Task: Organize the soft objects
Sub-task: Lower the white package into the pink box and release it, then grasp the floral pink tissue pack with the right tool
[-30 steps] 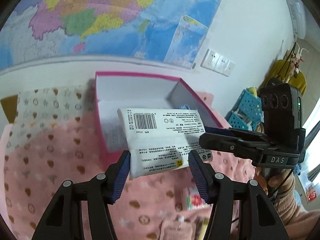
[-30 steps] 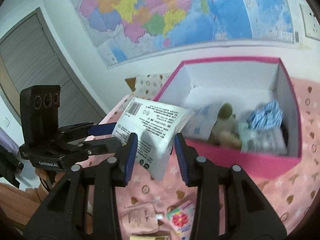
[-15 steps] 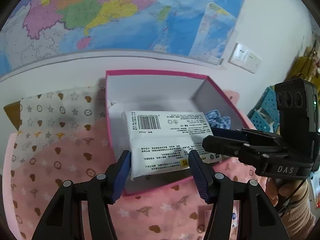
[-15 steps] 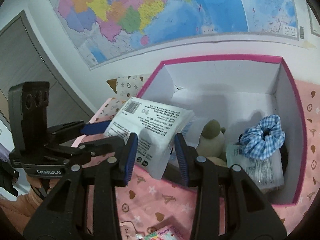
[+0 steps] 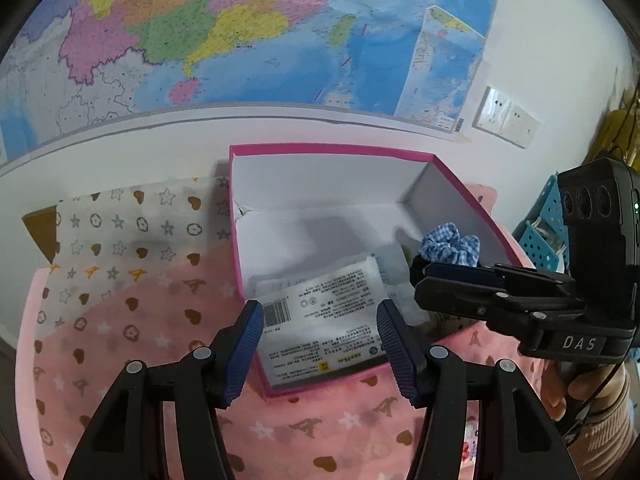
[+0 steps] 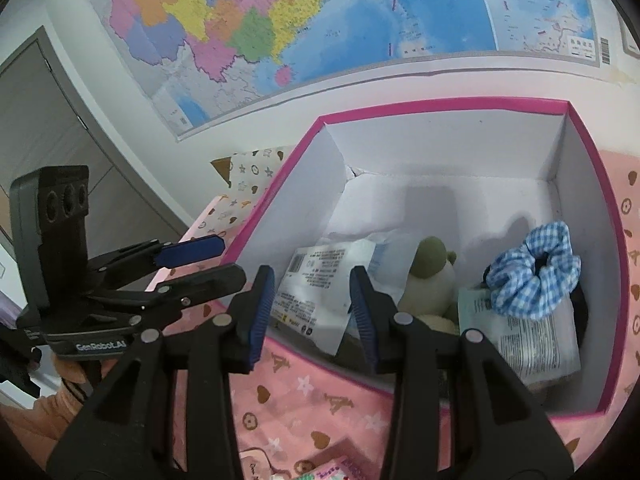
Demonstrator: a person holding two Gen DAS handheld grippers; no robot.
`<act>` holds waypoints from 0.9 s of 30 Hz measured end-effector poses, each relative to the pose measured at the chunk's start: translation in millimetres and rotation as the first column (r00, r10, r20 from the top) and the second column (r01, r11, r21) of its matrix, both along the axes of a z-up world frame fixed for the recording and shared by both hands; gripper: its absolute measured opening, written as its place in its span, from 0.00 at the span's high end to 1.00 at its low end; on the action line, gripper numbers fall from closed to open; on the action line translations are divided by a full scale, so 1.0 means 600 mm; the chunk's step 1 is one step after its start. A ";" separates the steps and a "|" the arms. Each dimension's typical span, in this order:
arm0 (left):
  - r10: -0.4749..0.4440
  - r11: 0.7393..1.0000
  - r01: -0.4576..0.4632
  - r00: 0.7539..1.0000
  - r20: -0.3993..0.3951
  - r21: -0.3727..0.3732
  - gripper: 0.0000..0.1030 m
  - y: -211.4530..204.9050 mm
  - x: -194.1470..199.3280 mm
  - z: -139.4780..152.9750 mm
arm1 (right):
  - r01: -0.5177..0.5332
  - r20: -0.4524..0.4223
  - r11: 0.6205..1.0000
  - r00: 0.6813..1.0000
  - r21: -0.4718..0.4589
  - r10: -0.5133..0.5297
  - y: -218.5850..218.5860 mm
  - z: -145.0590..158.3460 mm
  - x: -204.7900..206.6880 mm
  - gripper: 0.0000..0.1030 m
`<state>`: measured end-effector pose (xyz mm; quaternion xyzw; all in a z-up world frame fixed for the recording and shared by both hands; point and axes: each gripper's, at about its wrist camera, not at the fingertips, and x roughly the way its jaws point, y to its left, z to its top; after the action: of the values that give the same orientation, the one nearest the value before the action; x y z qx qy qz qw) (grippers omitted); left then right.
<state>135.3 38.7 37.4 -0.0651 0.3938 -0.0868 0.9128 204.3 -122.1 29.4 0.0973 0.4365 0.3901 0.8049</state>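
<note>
The white tissue pack [image 5: 320, 320], light, soft and slippery in its film, is sagging into the pink box's [image 5: 332, 148] near-left corner, with the left gripper [image 5: 320, 332] and right gripper [image 6: 312, 304] each pinching a short end.

"das" stands on the right gripper [image 5: 460, 292]; "genrobot.ai" on the left gripper [image 6: 200, 264]; the packet's [image 5: 320, 320] print is unreadable.
</note>
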 end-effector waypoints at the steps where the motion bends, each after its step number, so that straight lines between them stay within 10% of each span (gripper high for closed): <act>1: -0.005 1.000 0.005 1.000 0.004 0.001 0.41 -0.002 -0.004 0.001 | -0.001 0.001 1.000 1.000 0.007 0.001 -0.005 0.000 -0.004 0.59; 27: -0.070 0.997 0.071 0.997 0.039 -0.029 0.38 -0.039 -0.119 -0.036 | 0.104 0.013 0.990 0.994 0.098 -0.106 -0.157 -0.003 -0.133 0.54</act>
<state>63.8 15.5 16.1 -0.0632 0.3769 -0.1261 0.9155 124.6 -216.6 27.3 0.1554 0.4038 0.3687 0.8227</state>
